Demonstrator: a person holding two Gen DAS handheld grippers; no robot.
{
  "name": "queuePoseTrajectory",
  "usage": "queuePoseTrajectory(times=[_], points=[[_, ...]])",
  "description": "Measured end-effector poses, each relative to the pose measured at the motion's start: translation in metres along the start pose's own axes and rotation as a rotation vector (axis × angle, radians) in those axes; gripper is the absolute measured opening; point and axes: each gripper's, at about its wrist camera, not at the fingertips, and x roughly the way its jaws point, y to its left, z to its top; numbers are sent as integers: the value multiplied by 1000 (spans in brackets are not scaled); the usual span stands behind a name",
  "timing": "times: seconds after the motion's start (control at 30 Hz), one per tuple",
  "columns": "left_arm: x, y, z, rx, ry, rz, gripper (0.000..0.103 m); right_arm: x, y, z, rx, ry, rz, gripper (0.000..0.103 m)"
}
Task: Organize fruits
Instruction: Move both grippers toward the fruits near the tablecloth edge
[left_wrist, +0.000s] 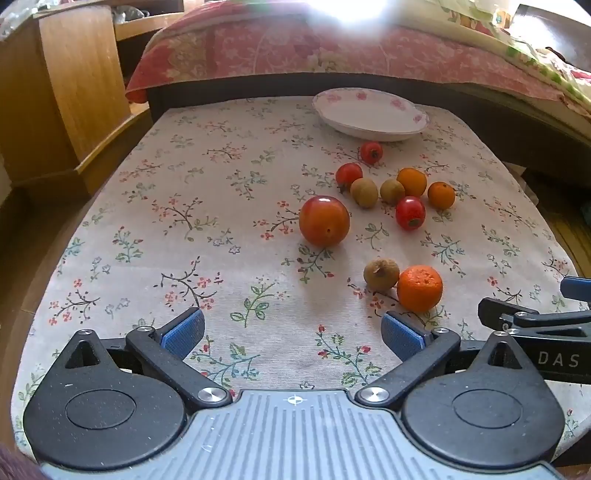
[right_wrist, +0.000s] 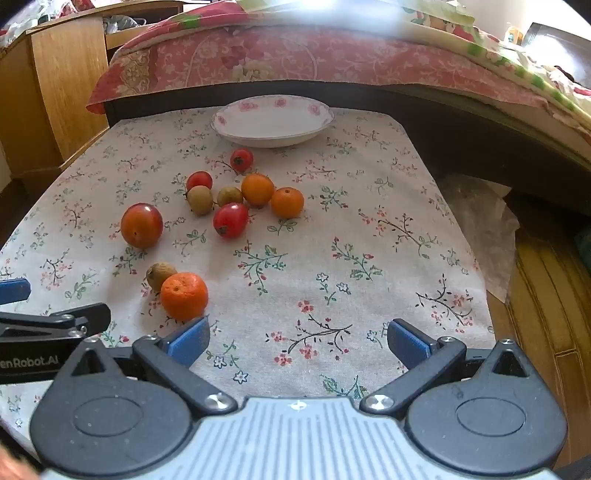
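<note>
Several fruits lie loose on a flowered tablecloth (left_wrist: 184, 184). A large red-orange tomato (left_wrist: 324, 220) (right_wrist: 141, 225) sits left of the cluster. Nearest me are a tangerine (left_wrist: 420, 288) (right_wrist: 184, 296) and a brown longan (left_wrist: 381, 273) (right_wrist: 159, 275), touching. Farther back lie small red tomatoes (left_wrist: 410, 212), two longans (left_wrist: 364, 192) and two small oranges (left_wrist: 412, 181). An empty white floral dish (left_wrist: 370, 114) (right_wrist: 272, 120) stands at the far edge. My left gripper (left_wrist: 293, 334) is open above bare cloth. My right gripper (right_wrist: 299, 341) is open too, its left pad just in front of the tangerine.
A bed with a red floral cover (left_wrist: 314, 48) runs behind the table. A wooden cabinet (left_wrist: 74, 85) stands at the left. The right table edge drops to a wooden floor (right_wrist: 546, 314). Each gripper shows at the side of the other's view.
</note>
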Motion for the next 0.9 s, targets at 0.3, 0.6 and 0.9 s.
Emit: queuePoseTrajectory(times=[0.3, 0.6, 0.9], points=[[0, -2, 1, 9, -4, -6, 103, 3, 1, 0, -7, 13, 0, 103], [0, -1, -1, 7, -14, -10, 103, 4, 2, -1, -8, 14, 0, 102], [1, 0, -3, 11, -19, -4, 103, 6, 2, -2, -7, 18, 8, 101]])
